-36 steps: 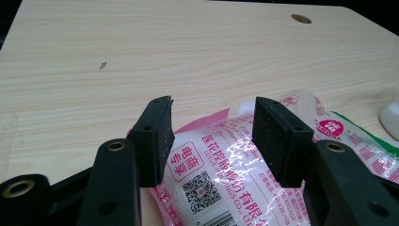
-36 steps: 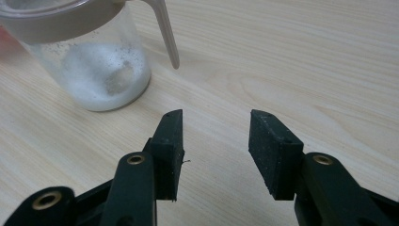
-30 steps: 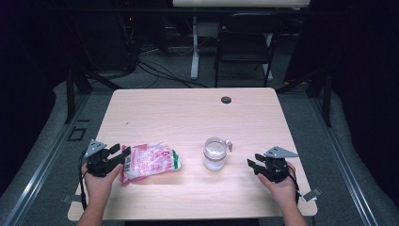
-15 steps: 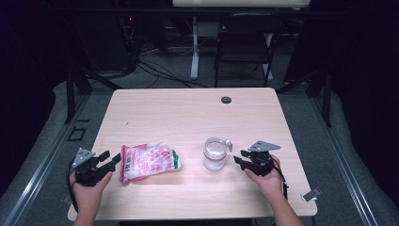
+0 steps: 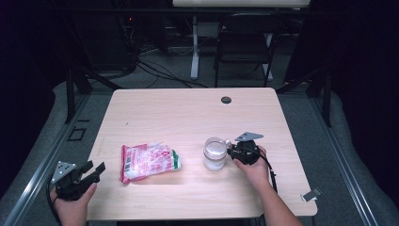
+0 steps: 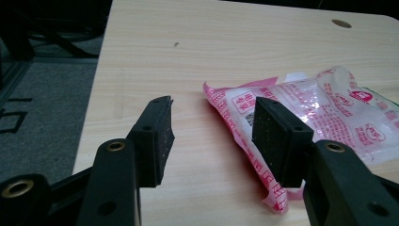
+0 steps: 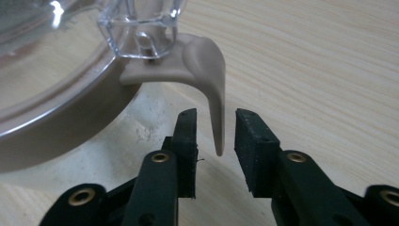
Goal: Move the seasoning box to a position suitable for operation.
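Clear glass jar (image 5: 215,154) with clear lid and beige rim stands near table (image 5: 188,113) centre, right of a pink-and-white printed pouch (image 5: 149,161) lying flat. Jar's contents cannot be told. A beige lever handle (image 7: 211,89) curves down from the lid hinge. Right gripper (image 5: 234,151) has just been closing; the handle tip sits between its jaws with slim gaps either side, not yet pinched. Left gripper (image 5: 92,170), jaws spread and empty, hovers at the table's left edge, near the pouch.
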A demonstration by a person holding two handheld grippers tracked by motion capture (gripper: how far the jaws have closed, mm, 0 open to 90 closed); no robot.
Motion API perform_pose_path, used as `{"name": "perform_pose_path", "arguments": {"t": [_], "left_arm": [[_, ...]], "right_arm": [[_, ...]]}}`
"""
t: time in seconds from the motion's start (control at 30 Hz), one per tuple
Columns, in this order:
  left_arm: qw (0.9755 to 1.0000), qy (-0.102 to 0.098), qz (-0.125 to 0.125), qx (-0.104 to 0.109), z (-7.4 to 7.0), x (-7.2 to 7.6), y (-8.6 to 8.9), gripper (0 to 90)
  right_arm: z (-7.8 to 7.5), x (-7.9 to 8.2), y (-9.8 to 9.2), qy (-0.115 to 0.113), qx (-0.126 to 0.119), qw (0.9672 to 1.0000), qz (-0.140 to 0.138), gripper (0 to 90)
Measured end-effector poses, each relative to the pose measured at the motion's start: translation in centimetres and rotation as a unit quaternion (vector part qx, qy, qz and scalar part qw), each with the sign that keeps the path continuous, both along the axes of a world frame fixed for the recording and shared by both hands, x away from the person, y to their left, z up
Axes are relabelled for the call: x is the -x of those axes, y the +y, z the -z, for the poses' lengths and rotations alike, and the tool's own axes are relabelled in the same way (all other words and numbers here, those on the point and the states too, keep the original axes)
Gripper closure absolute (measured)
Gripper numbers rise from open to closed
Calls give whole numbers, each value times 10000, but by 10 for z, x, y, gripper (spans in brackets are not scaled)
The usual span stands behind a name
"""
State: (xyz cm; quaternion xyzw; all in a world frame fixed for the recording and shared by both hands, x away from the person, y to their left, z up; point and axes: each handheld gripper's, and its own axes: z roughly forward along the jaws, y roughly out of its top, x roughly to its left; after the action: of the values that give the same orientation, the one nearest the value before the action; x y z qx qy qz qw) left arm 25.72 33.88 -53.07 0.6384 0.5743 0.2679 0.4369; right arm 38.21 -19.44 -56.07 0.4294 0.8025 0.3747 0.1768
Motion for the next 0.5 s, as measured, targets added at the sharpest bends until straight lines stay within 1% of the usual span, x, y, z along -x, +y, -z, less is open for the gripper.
{"name": "perform_pose_path", "arguments": {"t": [0.07,0.1,0.13,0.17,0.2,0.33,0.5], "left_arm": [[10000,17,-27,-15,0,2,2,480],[10000,21,-48,-10,0,3,2,480],[10000,21,-43,-37,0,4,3,480],[10000,9,-52,-34,0,5,3,480],[10000,10,-68,-31,0,6,4,480],[10000,-8,-57,-32,0,7,4,481],[10000,-39,8,12,0,5,1,482]], "right_arm": [[3,-4,4,53,90,9999,26,746],[3,-4,4,53,90,9999,26,746],[3,-6,5,83,77,9999,65,759],[3,-7,5,120,35,9999,44,767],[4,-9,5,156,-36,9998,90,790],[5,-10,6,190,-55,9998,98,806],[3,-8,8,121,130,9998,79,820]]}}
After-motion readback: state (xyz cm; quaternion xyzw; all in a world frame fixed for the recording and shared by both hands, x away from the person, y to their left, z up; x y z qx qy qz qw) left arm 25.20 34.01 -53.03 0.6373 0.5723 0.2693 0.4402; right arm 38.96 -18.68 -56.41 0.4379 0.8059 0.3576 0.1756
